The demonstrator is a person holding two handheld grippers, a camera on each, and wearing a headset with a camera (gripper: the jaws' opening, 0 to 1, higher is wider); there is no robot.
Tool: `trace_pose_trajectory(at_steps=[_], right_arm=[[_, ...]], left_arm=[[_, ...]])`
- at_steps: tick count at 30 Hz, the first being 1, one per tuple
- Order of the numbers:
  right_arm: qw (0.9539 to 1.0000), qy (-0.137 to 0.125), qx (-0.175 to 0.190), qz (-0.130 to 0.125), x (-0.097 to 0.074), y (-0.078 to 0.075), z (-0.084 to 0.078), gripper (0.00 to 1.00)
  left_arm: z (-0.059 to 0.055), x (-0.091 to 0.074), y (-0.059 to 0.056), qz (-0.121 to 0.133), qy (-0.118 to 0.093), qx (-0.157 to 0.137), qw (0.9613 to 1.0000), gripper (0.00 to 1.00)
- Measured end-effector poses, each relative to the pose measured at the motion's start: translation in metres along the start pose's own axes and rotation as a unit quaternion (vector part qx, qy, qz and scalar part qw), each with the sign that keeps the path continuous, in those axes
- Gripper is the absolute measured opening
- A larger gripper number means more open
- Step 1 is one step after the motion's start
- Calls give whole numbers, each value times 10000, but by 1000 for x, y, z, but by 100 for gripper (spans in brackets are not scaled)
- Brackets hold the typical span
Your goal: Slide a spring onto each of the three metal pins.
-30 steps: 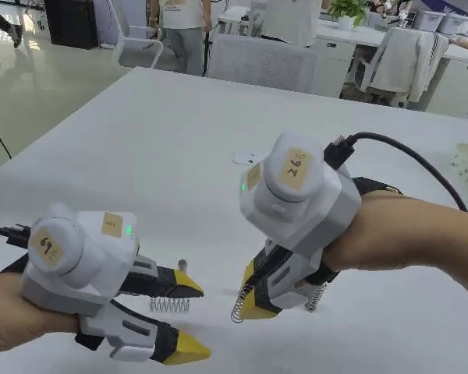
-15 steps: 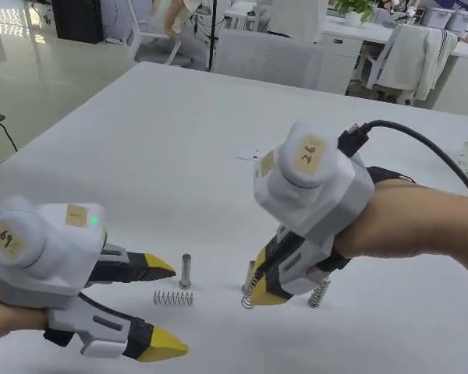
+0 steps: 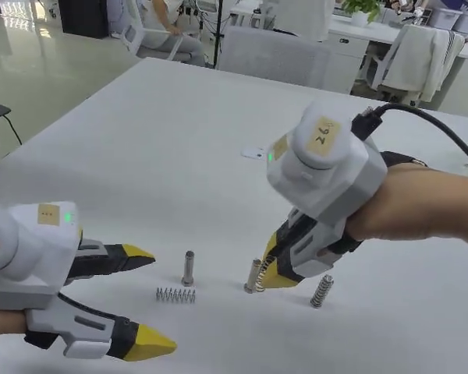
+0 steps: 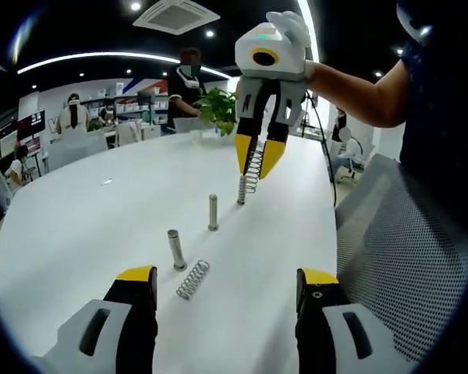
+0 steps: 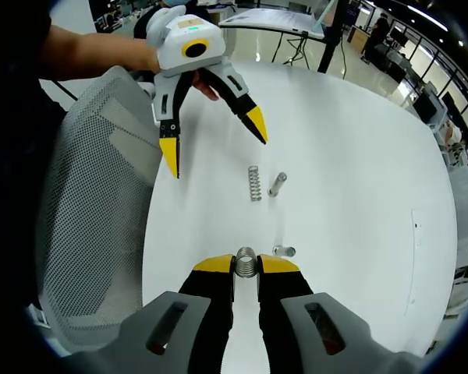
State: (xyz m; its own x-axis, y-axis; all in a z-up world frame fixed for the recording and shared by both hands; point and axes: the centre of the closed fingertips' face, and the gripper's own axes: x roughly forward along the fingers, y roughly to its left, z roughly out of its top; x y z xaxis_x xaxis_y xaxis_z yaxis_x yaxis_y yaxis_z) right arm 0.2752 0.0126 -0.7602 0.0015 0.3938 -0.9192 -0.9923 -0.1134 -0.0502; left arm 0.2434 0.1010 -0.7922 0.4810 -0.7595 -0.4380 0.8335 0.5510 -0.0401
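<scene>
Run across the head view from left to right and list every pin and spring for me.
loose spring lying flat → bare pin → second pin → held spring in the right tool → leaning spring

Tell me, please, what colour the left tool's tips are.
Yellow; left tool, clearest in the head view.

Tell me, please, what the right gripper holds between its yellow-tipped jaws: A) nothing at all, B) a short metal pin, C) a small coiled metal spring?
C: the right gripper is shut on the small coiled metal spring, seen end-on between its jaws.
</scene>
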Motion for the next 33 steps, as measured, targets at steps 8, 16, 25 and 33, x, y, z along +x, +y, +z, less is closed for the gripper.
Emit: trace_pose_trajectory(at_steps=[8, 16, 25, 33], right_arm=[[9999, 106, 13, -72, -2, -15, -4, 9], [9998, 160, -11, -144, 2, -30, -3, 9], [9993, 294, -74, -201, 12, -44, -8, 9], [9992, 364, -62, -123, 21, -46, -10, 9]], left_arm=[[-3, -8, 2, 136, -54, -50, 9999, 71], [-6, -8, 1, 138, -57, -78, 9999, 75], [-6, -9, 0, 128, -38, -64, 9999, 77], [-5, -10, 0, 141, -57, -77, 9999, 77]])
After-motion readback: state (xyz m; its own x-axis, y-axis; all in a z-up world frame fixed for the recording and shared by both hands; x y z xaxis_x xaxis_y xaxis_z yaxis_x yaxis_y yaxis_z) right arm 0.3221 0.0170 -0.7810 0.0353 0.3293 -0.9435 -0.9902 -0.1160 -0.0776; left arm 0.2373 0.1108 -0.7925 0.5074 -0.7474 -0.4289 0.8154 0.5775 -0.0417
